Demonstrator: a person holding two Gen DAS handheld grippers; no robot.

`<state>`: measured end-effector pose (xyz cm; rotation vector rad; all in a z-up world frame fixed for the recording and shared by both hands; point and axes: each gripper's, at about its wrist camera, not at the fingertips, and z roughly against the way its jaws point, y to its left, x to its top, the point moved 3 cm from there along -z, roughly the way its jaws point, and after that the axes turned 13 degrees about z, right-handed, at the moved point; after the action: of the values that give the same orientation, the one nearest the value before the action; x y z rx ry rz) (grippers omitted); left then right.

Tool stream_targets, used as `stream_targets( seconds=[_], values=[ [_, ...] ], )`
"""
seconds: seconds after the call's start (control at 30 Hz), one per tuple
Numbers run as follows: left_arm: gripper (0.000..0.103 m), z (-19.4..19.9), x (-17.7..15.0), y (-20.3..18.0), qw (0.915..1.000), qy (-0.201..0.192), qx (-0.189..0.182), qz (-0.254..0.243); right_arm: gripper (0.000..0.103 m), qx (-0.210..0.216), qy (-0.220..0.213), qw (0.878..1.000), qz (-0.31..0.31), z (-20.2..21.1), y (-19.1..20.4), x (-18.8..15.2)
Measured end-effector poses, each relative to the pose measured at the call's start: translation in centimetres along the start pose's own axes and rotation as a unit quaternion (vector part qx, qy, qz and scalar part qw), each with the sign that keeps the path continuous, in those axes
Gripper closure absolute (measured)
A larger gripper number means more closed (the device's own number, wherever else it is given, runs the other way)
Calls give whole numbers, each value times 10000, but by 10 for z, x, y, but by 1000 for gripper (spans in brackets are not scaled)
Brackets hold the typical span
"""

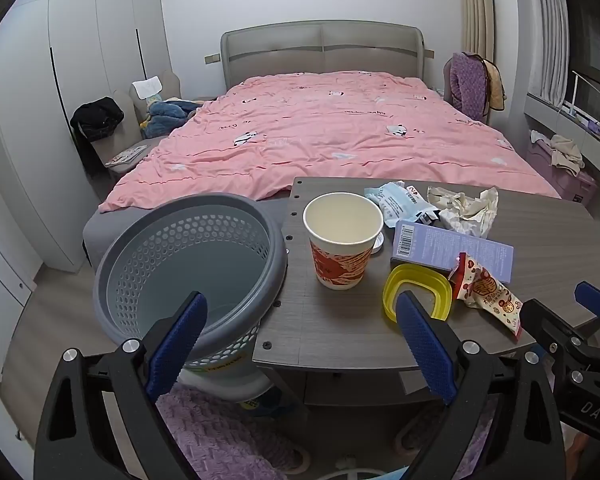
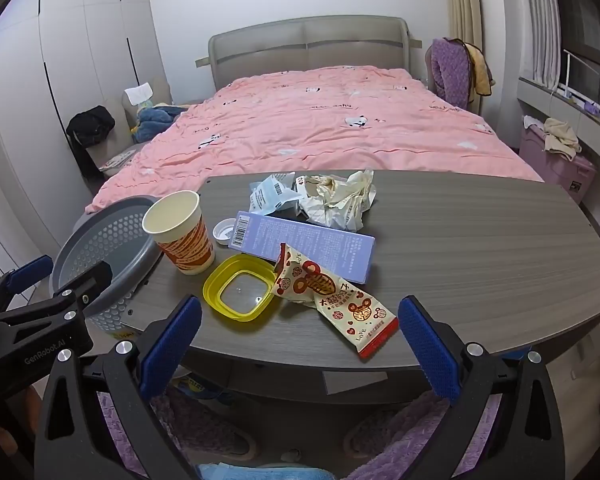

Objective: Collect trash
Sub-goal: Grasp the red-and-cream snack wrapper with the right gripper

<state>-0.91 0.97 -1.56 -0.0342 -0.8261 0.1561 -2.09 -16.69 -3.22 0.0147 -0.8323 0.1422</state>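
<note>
A grey perforated bin stands at the table's left edge. On the grey wood table lie a red-and-white paper cup, a yellow lid, a red snack wrapper, a lilac box, crumpled paper and a blue-white packet. My left gripper is open, in front of the bin and cup. My right gripper is open, near the wrapper and lid.
A small white cap lies behind the cup. A bed with a pink duvet is beyond the table. Chairs with clothes stand at left, a purple storage box at right. A purple fluffy rug lies under the table.
</note>
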Motion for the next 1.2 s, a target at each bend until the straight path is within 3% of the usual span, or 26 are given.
stream_targets(
  seconds=[0.7, 1.2],
  values=[
    [12, -12, -4, 1, 9999, 125, -11, -32, 6, 131, 41, 9999, -42, -8, -4, -5],
    [12, -42, -13, -3, 9989, 464, -42, -16, 6, 180, 453, 9988, -59, -66, -37, -25]
  ],
)
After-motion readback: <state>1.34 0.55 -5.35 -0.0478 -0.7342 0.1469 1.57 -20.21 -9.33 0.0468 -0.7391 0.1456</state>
